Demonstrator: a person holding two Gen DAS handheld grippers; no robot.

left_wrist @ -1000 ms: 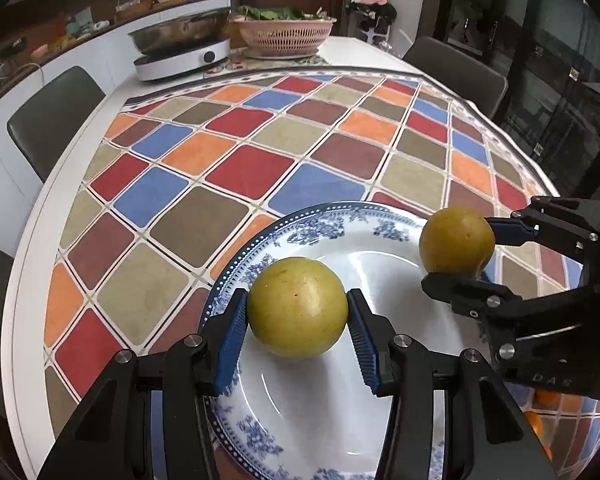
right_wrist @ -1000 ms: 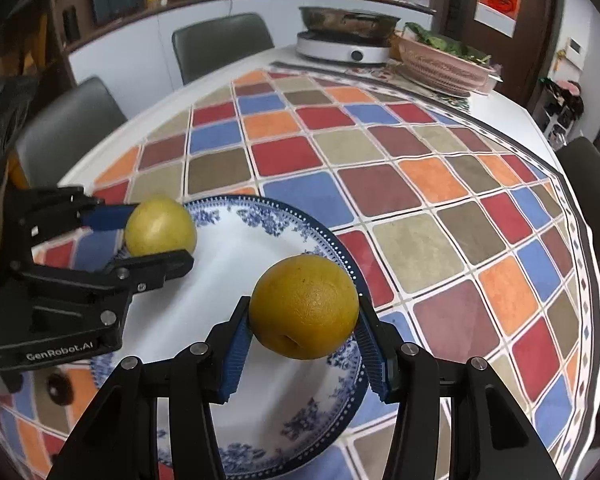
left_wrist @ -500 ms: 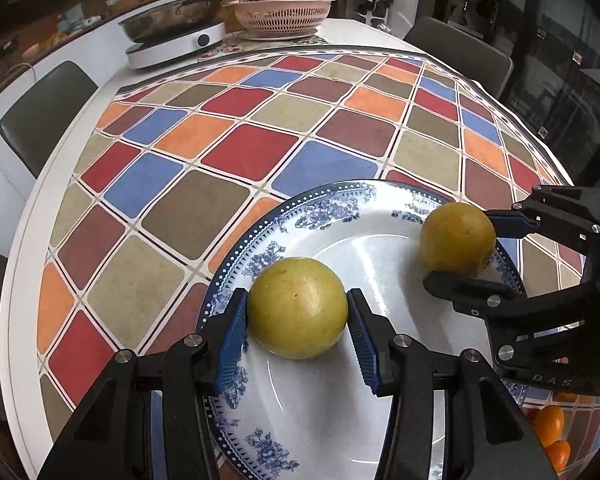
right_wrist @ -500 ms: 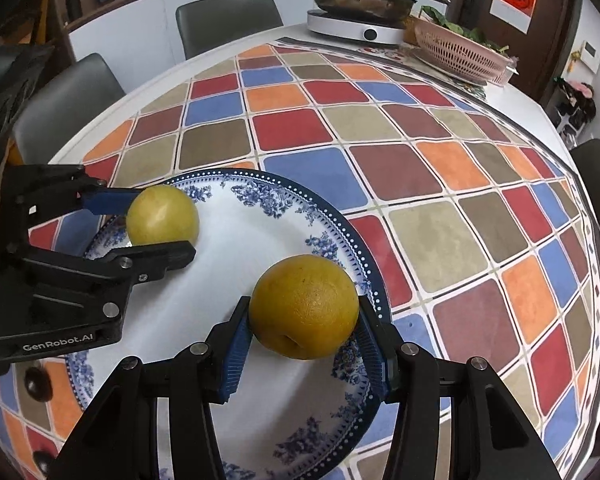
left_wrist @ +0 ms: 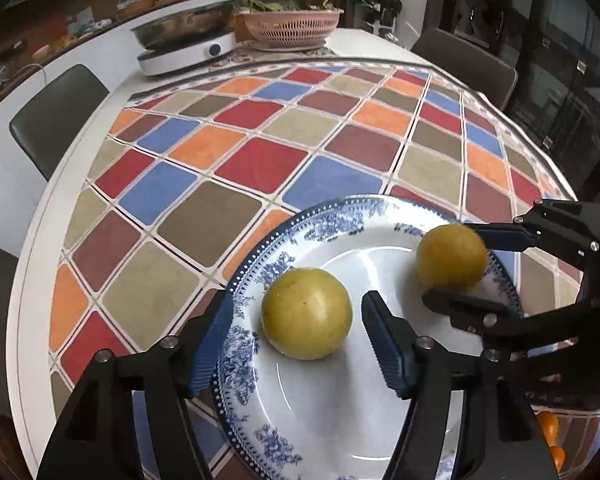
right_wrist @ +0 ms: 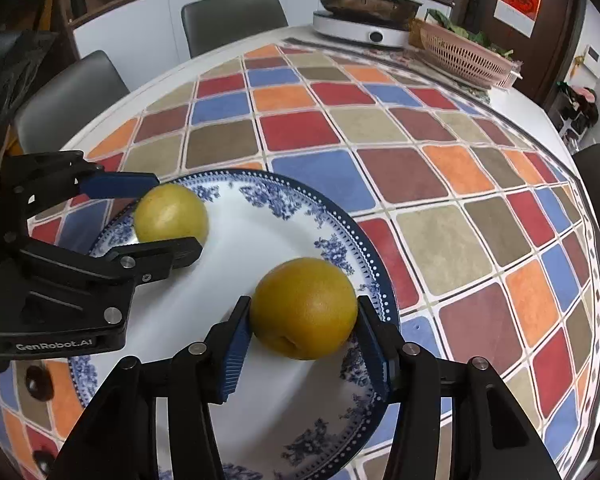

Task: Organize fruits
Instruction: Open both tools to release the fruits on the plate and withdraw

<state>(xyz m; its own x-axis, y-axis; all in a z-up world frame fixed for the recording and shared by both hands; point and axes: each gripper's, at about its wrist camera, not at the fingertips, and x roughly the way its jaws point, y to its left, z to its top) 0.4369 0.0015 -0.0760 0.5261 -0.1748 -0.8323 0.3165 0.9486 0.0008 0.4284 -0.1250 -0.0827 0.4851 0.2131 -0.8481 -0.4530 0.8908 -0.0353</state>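
On the bench point(left_wrist: 40, 264), over a chequered cloth point(left_wrist: 260, 164) of red, blue, orange and olive squares, we note a blue-patterned plate point(left_wrist: 260, 264). Our left tool point(left_wrist: 296, 332) is opening, pads clear of the yellow-green fruit point(left_wrist: 306, 312) sitting on the plate. Our right tool point(right_wrist: 302, 338) clamps the orange-yellow fruit point(right_wrist: 304, 308) at the plate's rim. Beyond: electric cooker point(left_wrist: 188, 50), pink basket point(left_wrist: 292, 26), dark chairs point(left_wrist: 56, 116).

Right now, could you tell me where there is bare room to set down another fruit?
The checked tablecloth between the blue-and-white china plate and the white electric cooker lies bare. The plate is crowded: the left tongs are opening around the greenish-yellow round fruit, and the right tongs clamp the orange-yellow round fruit.
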